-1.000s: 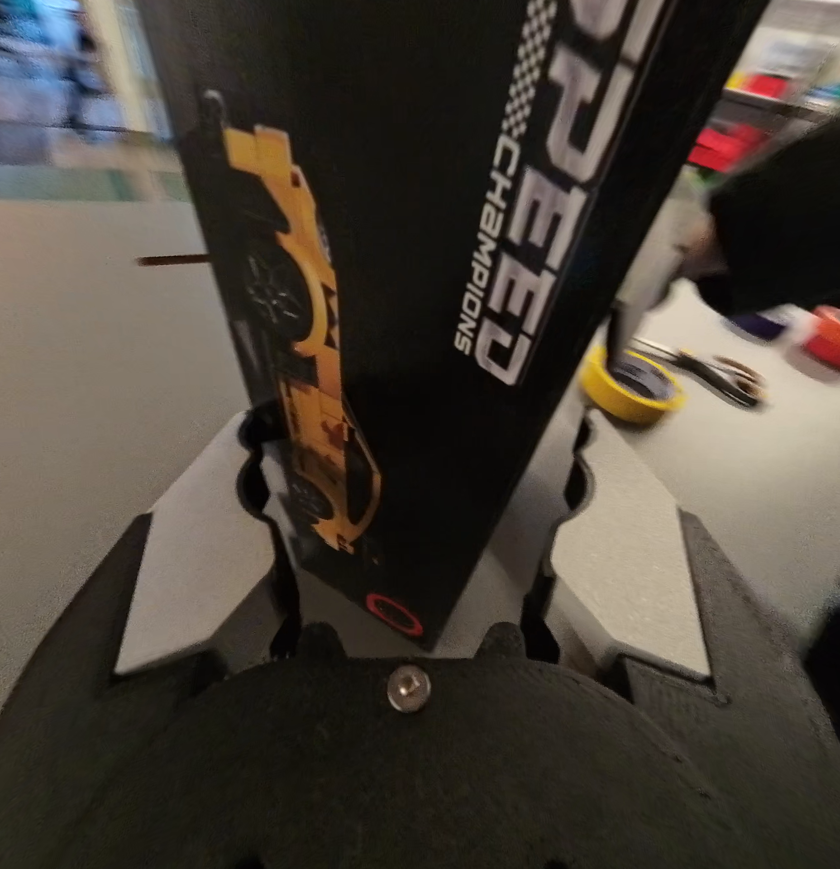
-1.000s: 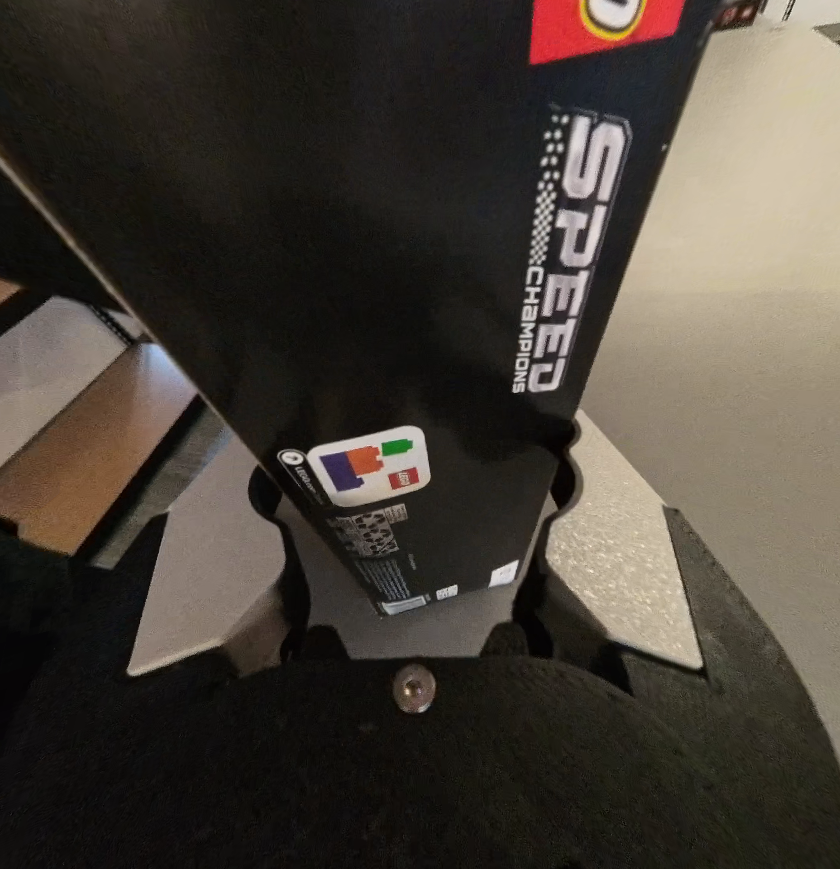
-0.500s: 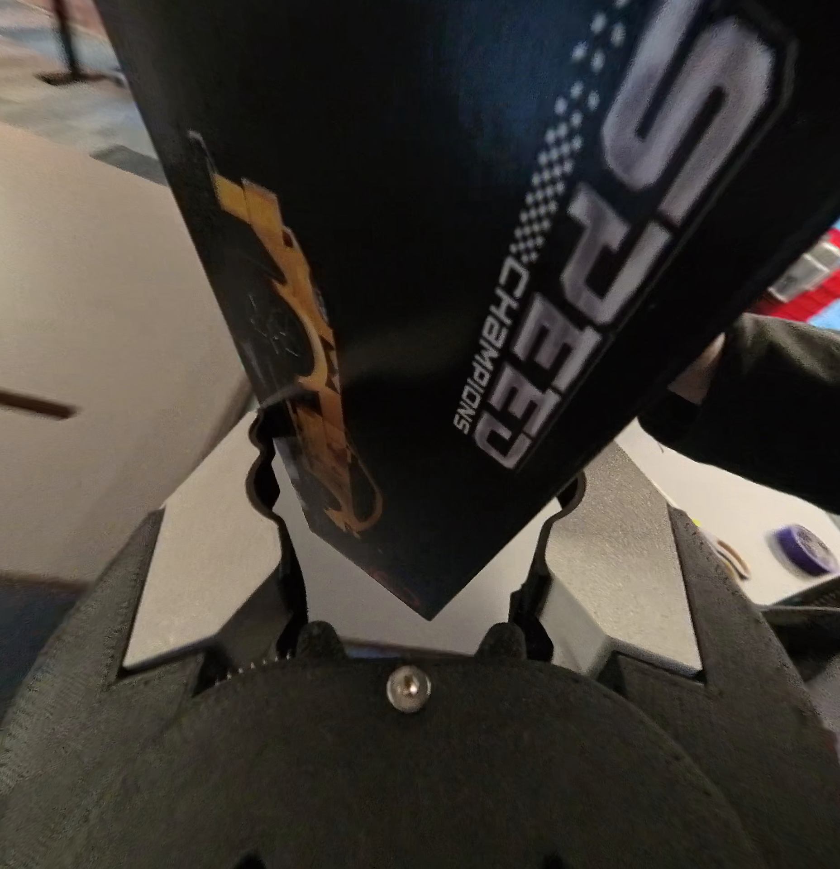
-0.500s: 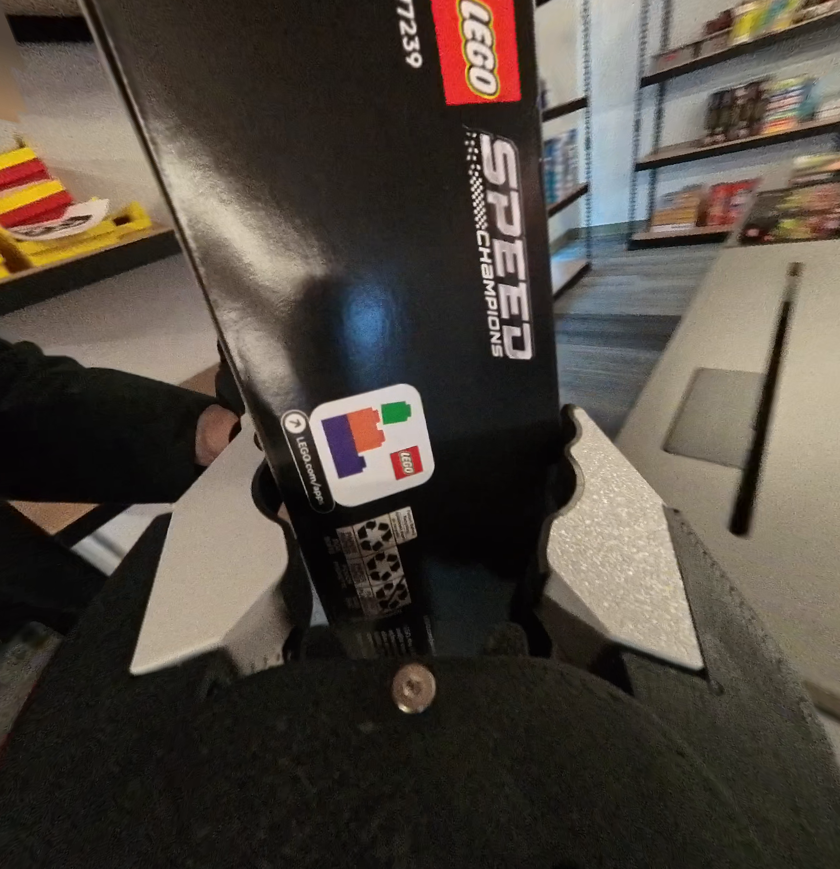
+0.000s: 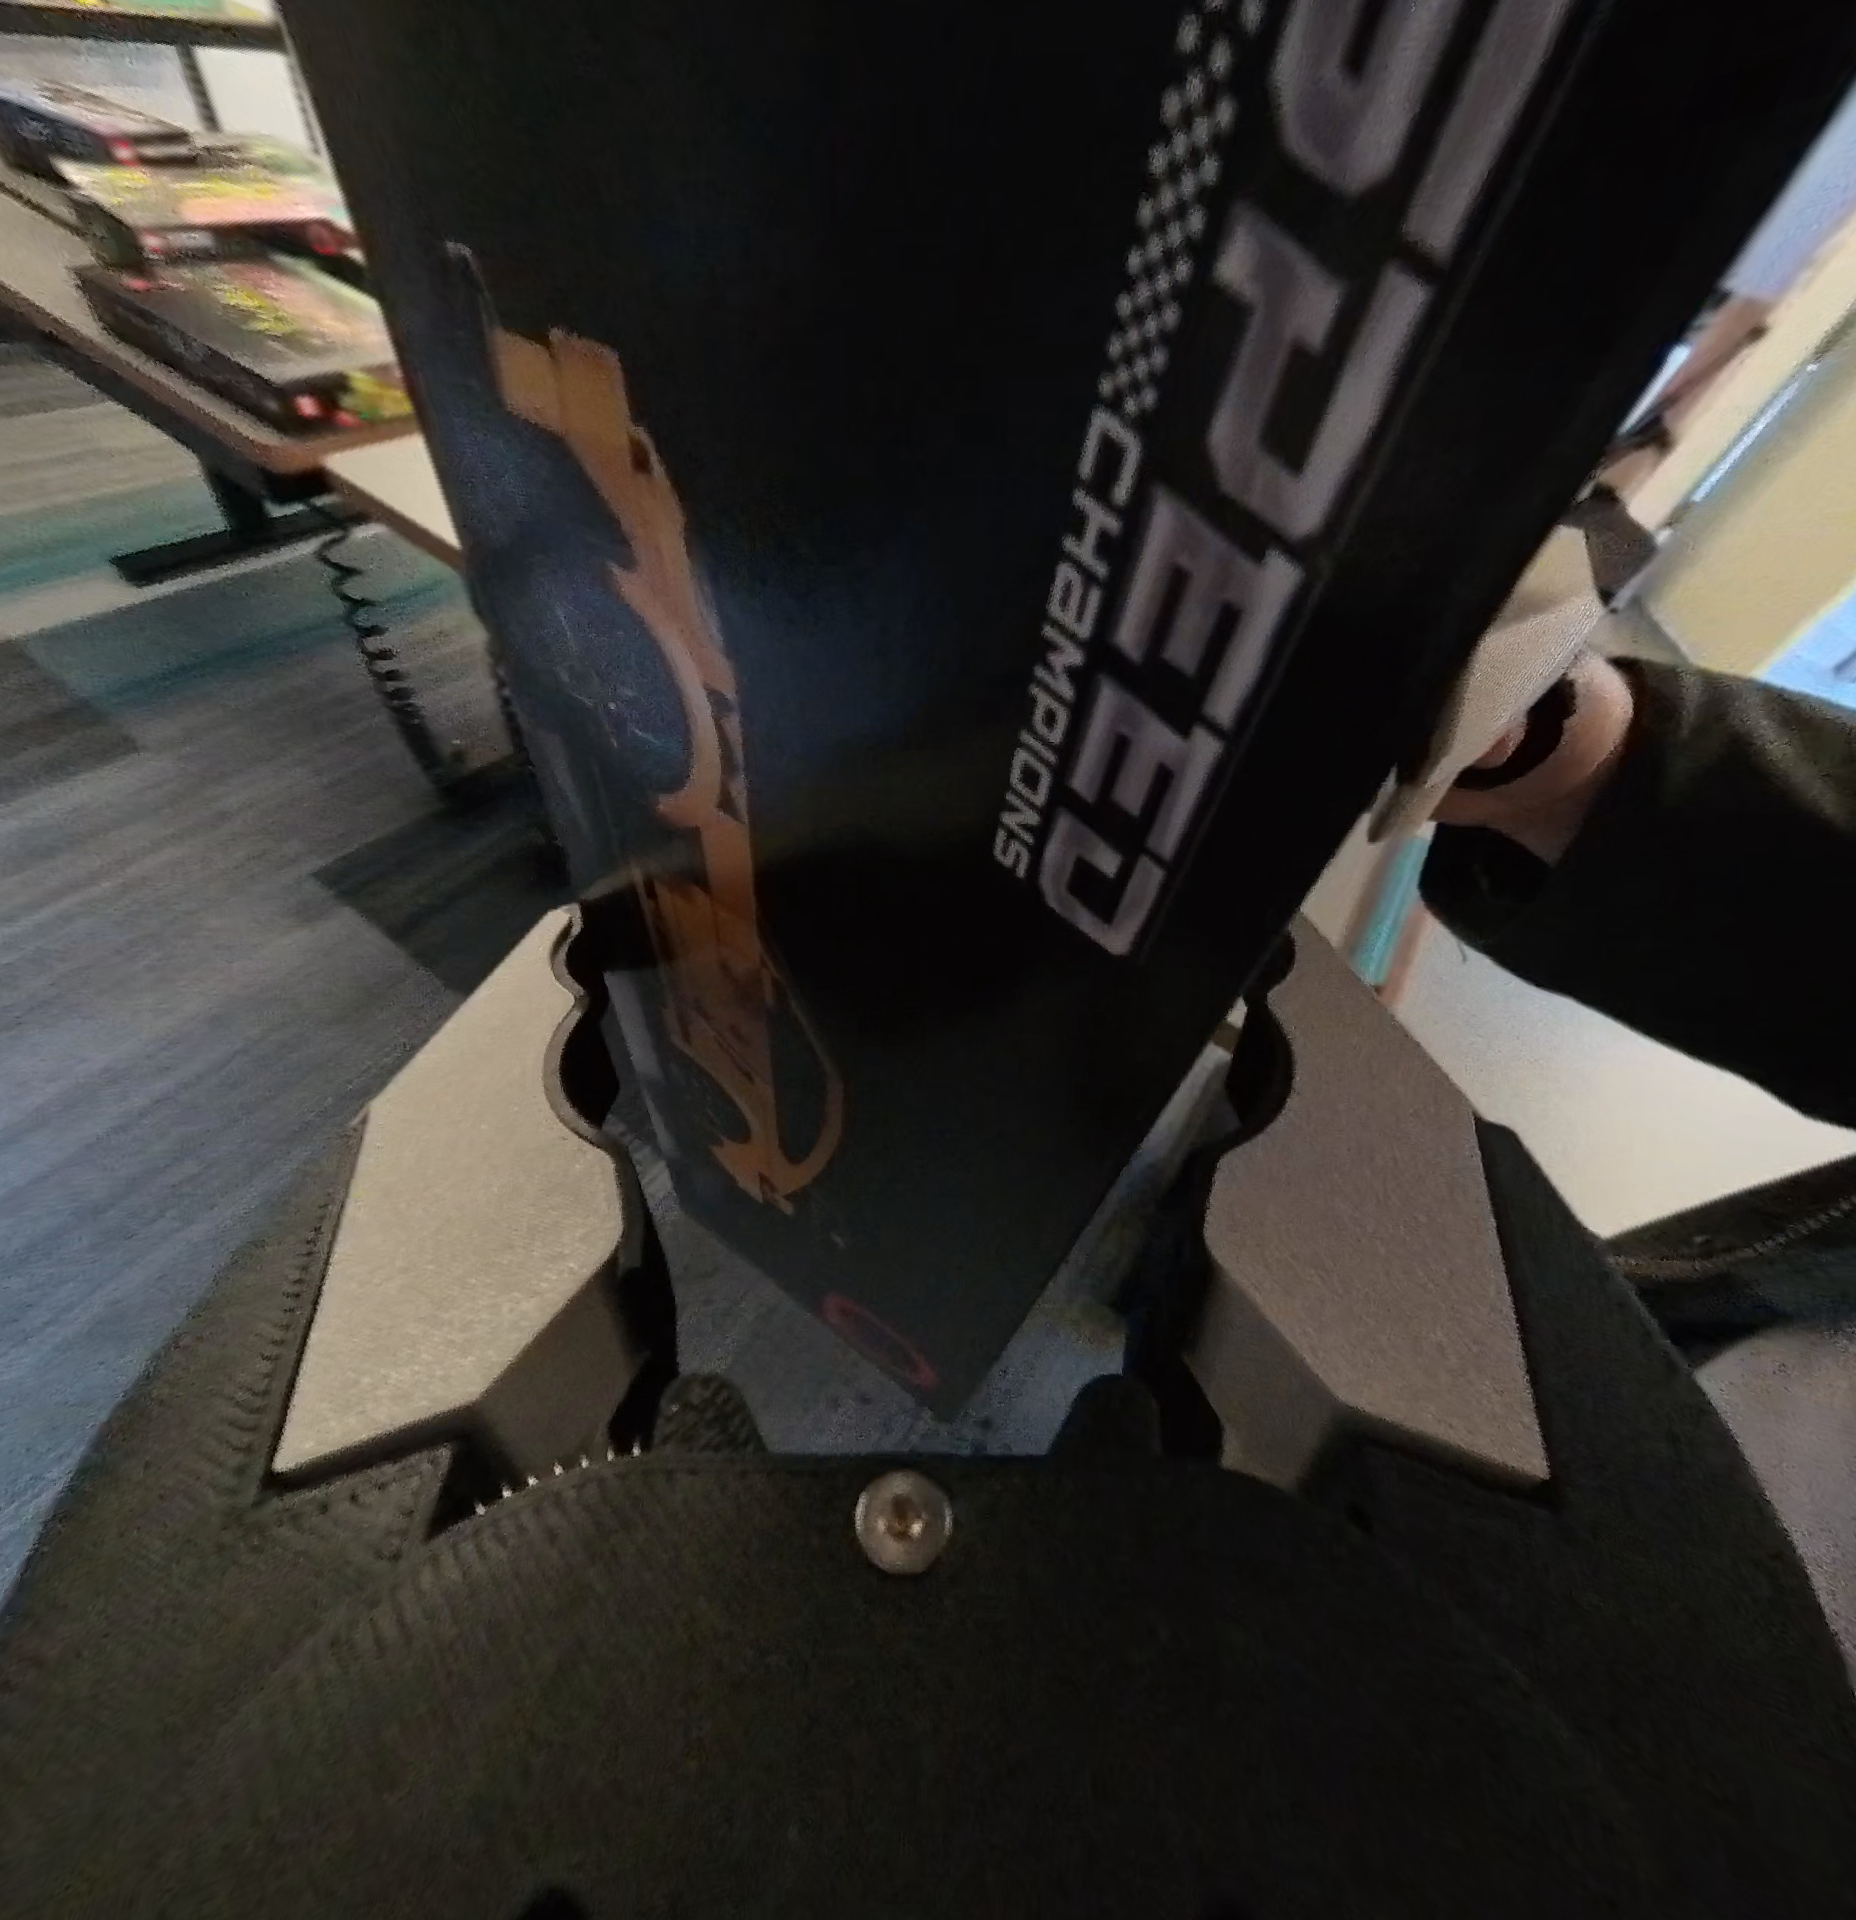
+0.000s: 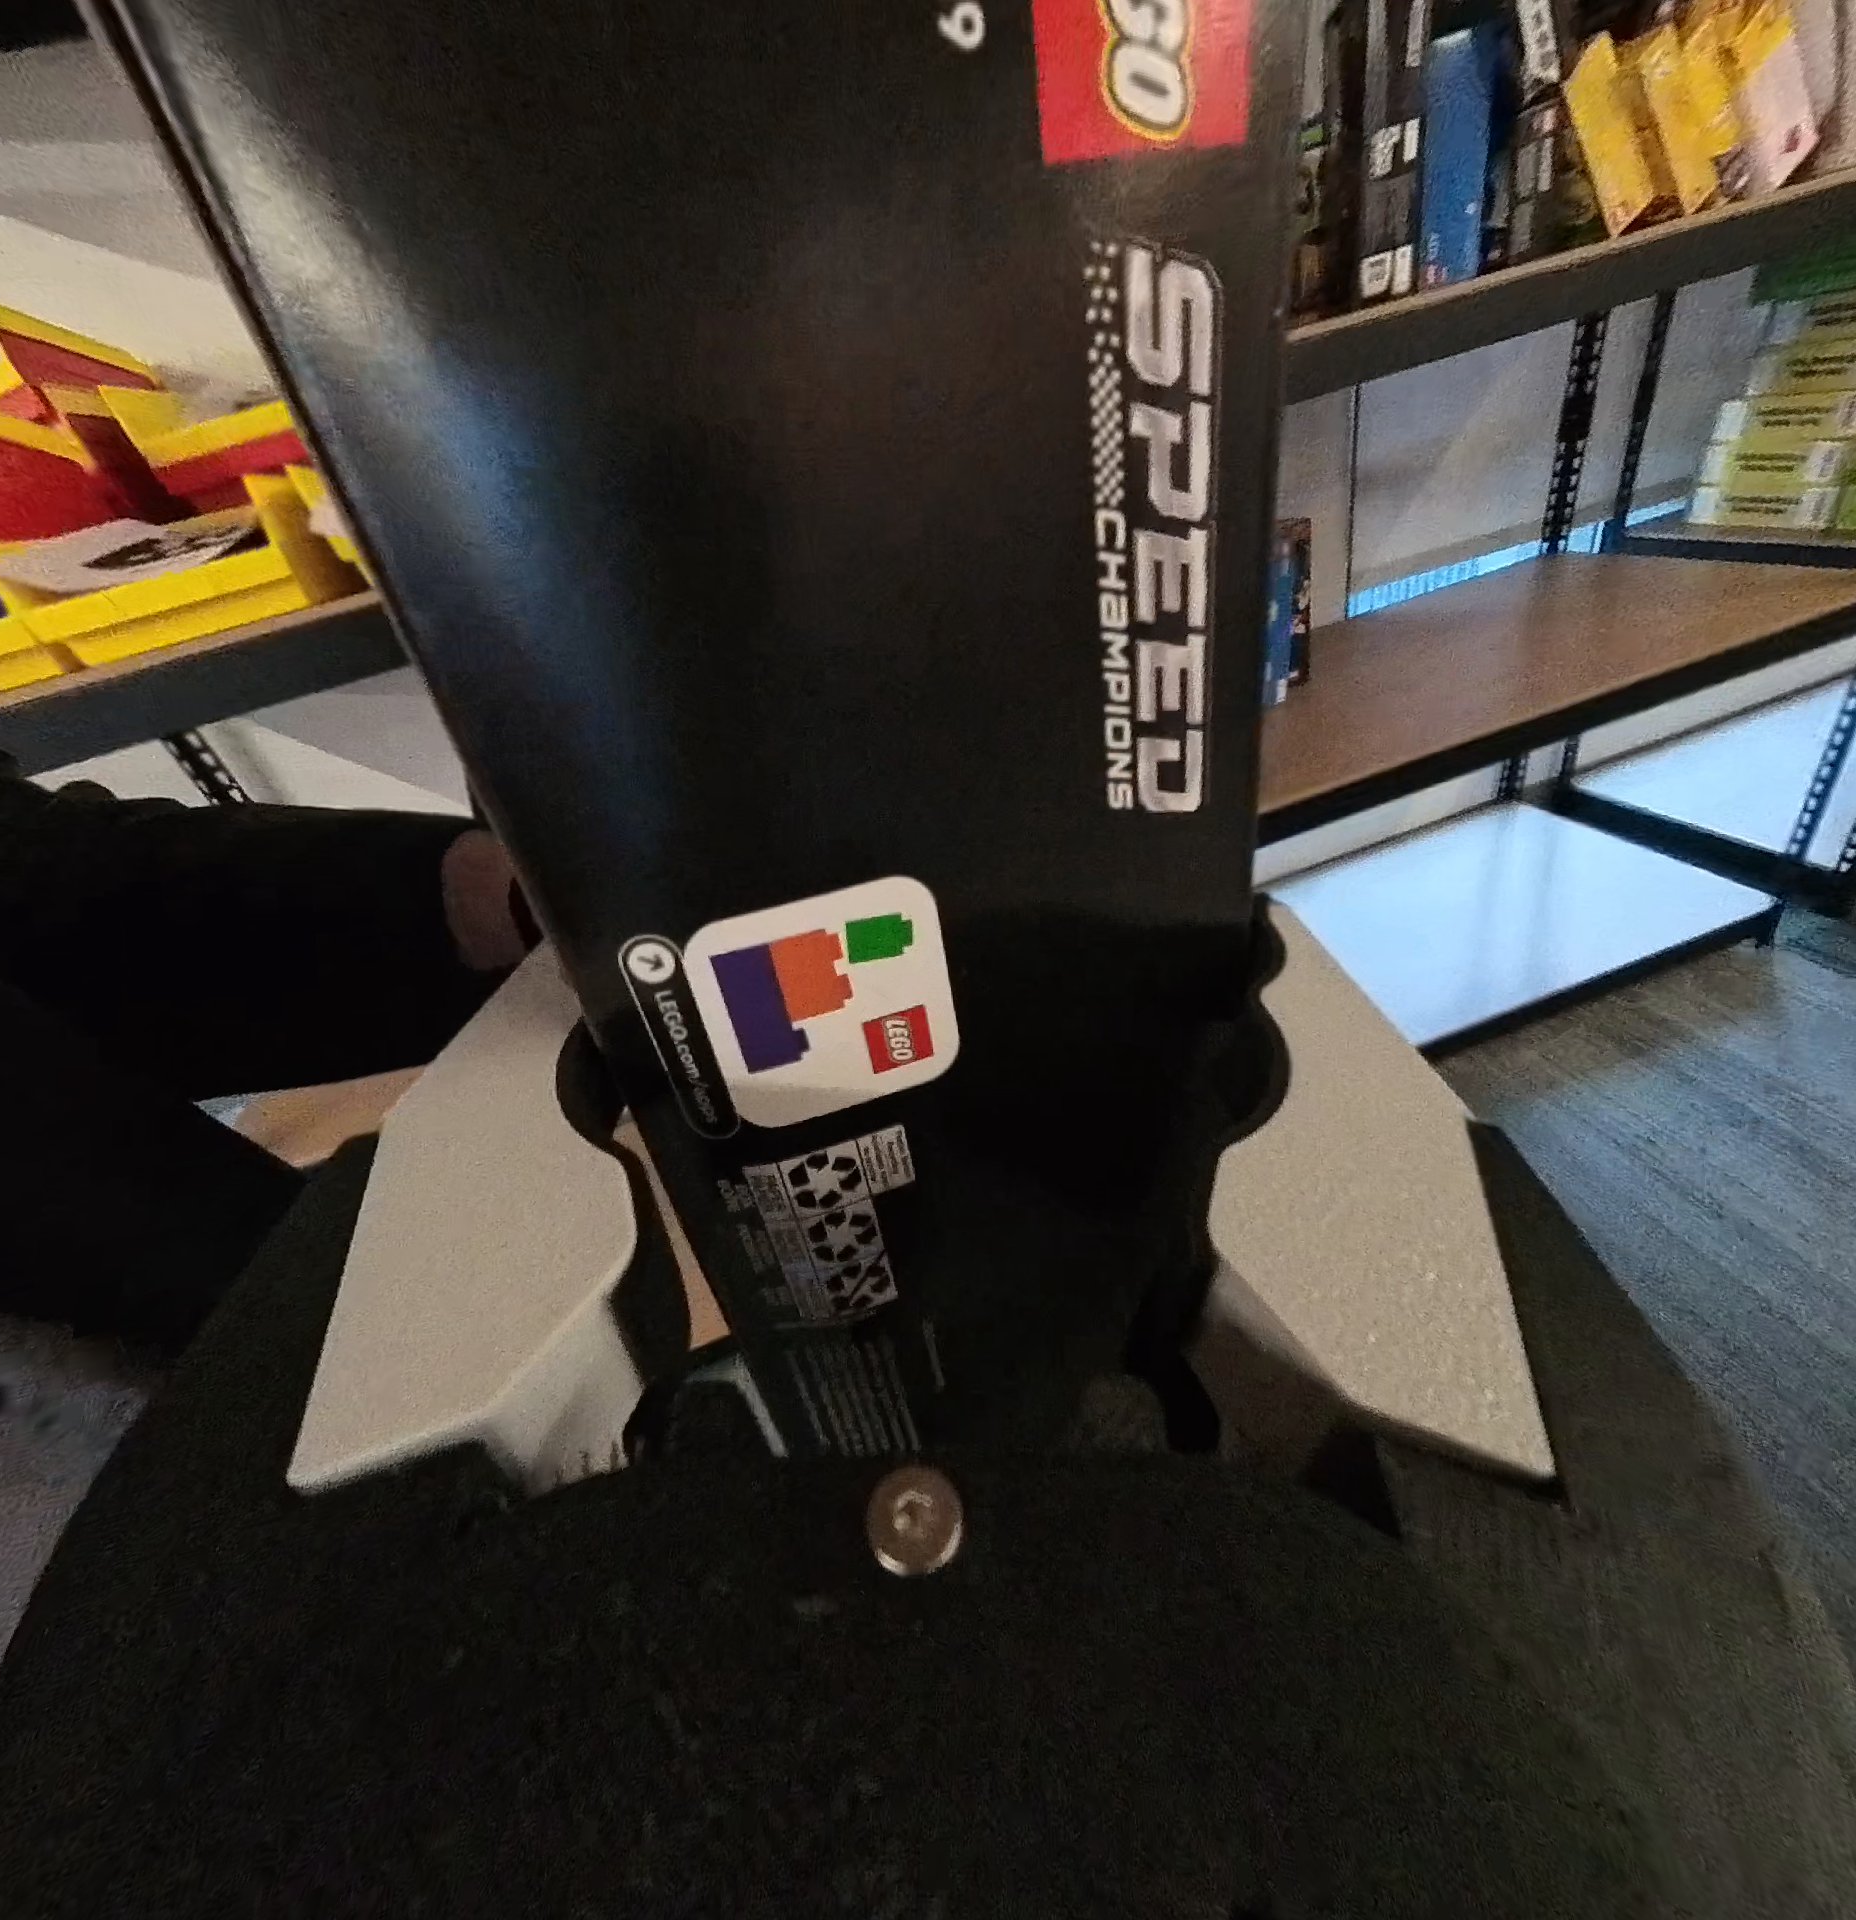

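Both pairs of fingers are clamped on one black box, each at an opposite end. By the left gripper [image 5: 908, 1049] a corner of the box [image 5: 903, 520] is pinched between the grey fingers [image 5: 467, 1226], with the box rising up and away from the camera, tilted slightly to the right. A yellow car picture [image 5: 675, 831] runs along the box's left face in that view, and white lettering along its right. At the far right edge of the box a hand [image 5: 1526, 727] in a dark sleeve is seen.

By the right gripper [image 6: 913, 1049] the other end of the box [image 6: 747, 468] is held, the box edge seated deep between the fingers [image 6: 1350, 1226]. A white square sticker [image 6: 822, 1000] with coloured blocks sits just above the grip, and a red logo patch [image 6: 1142, 73] higher up. Behind the box, shelves [image 6: 1526, 665] with stacked boxes are seen on the right, and yellow and red bins [image 6: 124, 520] on the left. A dark sleeve [image 6: 207, 935] reaches in at the left, touching the box edge.
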